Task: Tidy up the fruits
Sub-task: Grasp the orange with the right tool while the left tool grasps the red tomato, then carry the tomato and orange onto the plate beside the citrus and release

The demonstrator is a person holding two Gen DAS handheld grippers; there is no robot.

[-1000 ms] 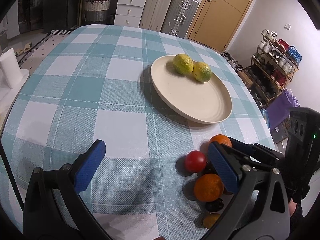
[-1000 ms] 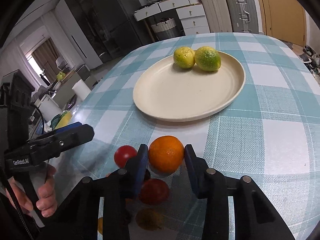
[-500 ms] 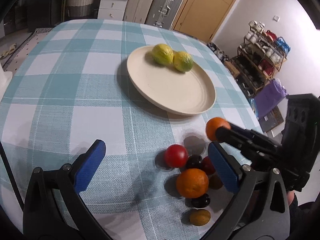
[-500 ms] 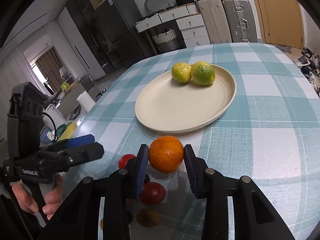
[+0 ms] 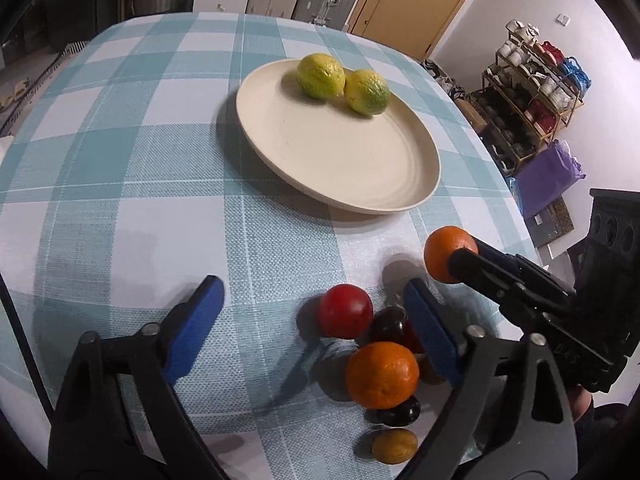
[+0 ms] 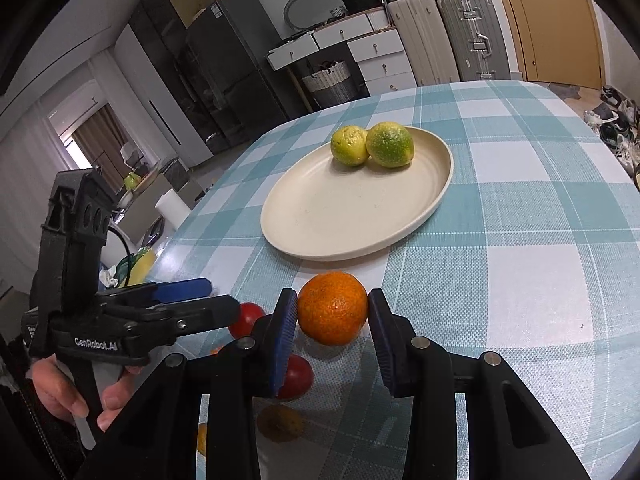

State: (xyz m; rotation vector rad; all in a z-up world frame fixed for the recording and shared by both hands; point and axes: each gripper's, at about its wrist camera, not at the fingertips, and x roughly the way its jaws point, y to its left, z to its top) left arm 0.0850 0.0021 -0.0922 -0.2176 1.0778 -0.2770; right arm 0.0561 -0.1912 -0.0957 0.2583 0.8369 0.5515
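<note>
Round dimpled orange [image 6: 333, 314], smooth cream plate [image 6: 304, 240]

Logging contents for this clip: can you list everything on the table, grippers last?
Plate: one, cream, mid-table.
Lemons: two, yellow-green, touching, on the plate's far side.
Oranges: two; one held above the table, one in the fruit pile.
Tomato: one, red, at the pile's near-plate edge.
Small dark fruits: at least two, in the pile.
Small yellow-brown fruit: one, nearest the table edge.
Tablecloth: teal and white check.
Right gripper: shut on the orange.
Left gripper: open, jaws just closing, beside the pile.
</note>
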